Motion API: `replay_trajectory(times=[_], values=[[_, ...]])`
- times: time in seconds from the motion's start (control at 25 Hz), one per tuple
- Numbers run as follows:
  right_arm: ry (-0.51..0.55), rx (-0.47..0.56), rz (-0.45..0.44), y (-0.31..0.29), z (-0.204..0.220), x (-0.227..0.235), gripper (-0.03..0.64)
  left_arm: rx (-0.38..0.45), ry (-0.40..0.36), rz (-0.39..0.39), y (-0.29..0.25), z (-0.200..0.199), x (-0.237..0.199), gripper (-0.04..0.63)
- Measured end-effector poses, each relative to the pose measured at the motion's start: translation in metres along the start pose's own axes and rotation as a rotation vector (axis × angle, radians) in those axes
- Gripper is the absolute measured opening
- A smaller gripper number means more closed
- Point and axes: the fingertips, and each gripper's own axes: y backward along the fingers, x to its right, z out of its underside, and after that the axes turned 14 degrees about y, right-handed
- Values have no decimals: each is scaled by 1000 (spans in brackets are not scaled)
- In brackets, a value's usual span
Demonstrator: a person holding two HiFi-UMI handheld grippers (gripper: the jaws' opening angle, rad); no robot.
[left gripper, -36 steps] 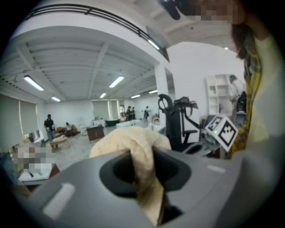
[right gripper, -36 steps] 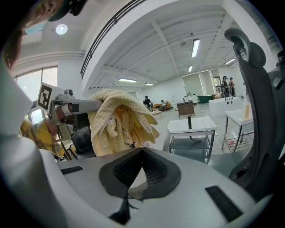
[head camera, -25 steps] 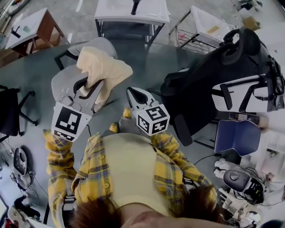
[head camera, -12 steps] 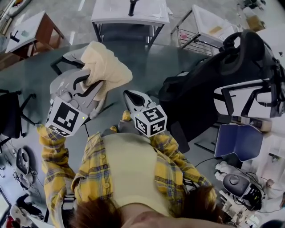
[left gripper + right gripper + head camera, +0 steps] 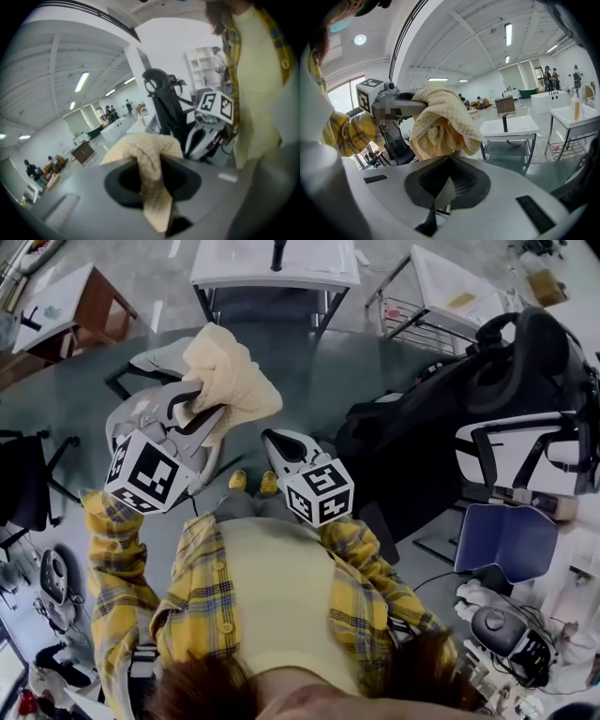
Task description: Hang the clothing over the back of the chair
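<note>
My left gripper [image 5: 197,407] is clenched on the clothing [image 5: 230,376], a cream, waffle-textured garment. In the left gripper view a narrow fold of it runs down between the two jaws, pinched there, while the rest bunches up beyond the tips. From the head view the clothing is held in the air above the grey chair [image 5: 155,357], its loose bulk draping toward the far side of the gripper. I cannot tell whether any of it touches the chair. My right gripper [image 5: 277,439] sits just beside the left one, on the side toward the black chair [image 5: 422,418]. Its jaws are closed tip to tip with nothing between them. In the right gripper view the clothing hangs straight ahead of those tips, near them.
</note>
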Motion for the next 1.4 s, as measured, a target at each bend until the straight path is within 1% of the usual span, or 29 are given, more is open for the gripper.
replay_trajectory(times=[0.28,0.52,0.8,1.08,1.2,1.4], values=[[-37,-22,34,-12,1,5,12,-50,-49,102,-27,23,-4,91],[-52,-51,47,-23,2,1,13,-56,-29,168,-46,48,-7,91],[-64,-66,71,-25,4,3,13,-46,35,183,-65,67,-15,92],[-83,-71,83,-30,5,5,13,-18,80,202,-77,68,-19,92],[-88,-74,89,-28,7,5,13,-9,73,199,-74,62,-18,91],[-94,-70,106,-27,8,10,12,32,26,184,-66,43,-21,90]])
